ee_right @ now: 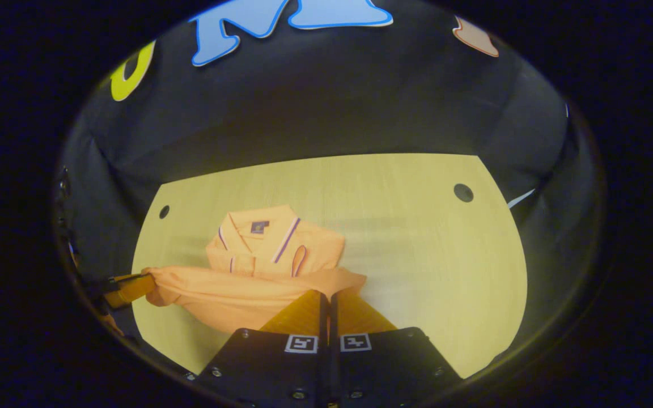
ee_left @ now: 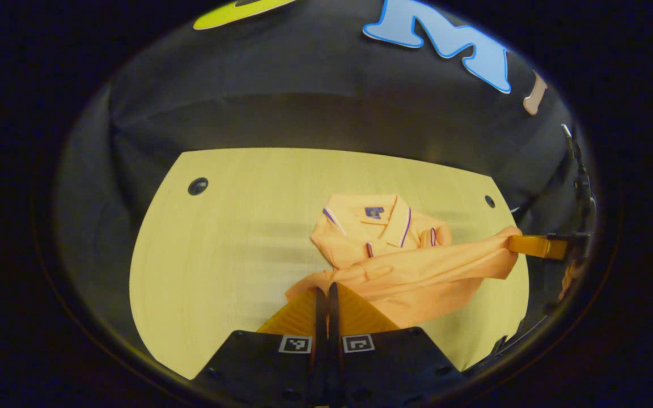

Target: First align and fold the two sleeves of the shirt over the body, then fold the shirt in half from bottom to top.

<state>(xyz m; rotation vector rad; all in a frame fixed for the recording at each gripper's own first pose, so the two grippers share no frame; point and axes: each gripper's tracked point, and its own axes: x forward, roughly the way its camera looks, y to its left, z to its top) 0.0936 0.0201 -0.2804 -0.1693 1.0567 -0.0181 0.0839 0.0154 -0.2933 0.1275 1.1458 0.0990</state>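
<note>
An orange polo shirt (ee_left: 394, 272) lies on the light wooden table (ee_left: 224, 255), collar (ee_left: 372, 218) at the far end, and its purple-trimmed sleeve cuffs lie folded over the chest. The bottom hem is raised off the table and stretched between both grippers. My left gripper (ee_left: 326, 290) is shut on the hem's left corner. Farther off on the right, the right gripper (ee_left: 514, 245) pinches the other corner. In the right gripper view, my right gripper (ee_right: 326, 296) is shut on its hem corner of the shirt (ee_right: 247, 289), and the left gripper (ee_right: 146, 282) holds the far corner at the left.
The table top has a round cable hole near each far corner (ee_left: 198, 186) (ee_left: 490, 201). Black cloth walls close in the table at the back and sides. Bare table (ee_right: 428, 255) stretches to the right of the shirt in the right gripper view.
</note>
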